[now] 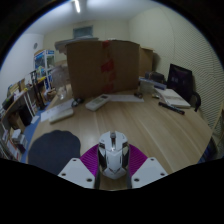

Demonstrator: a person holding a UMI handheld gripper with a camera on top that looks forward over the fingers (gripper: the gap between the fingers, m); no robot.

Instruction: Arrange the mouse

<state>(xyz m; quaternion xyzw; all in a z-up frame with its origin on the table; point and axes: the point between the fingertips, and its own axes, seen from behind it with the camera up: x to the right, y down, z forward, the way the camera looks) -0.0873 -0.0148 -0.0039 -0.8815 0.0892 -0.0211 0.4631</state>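
A white and grey mouse sits between my gripper's two fingers, its front pointing away from me. The magenta pads press on both of its sides, so the gripper is shut on the mouse. The mouse appears to be held a little above the wooden table. A dark round mouse mat lies on the table just left of the fingers.
A large cardboard box stands at the far side of the table, with a white keyboard in front of it. A dark screen and papers are at the right. Cluttered shelves stand at the left.
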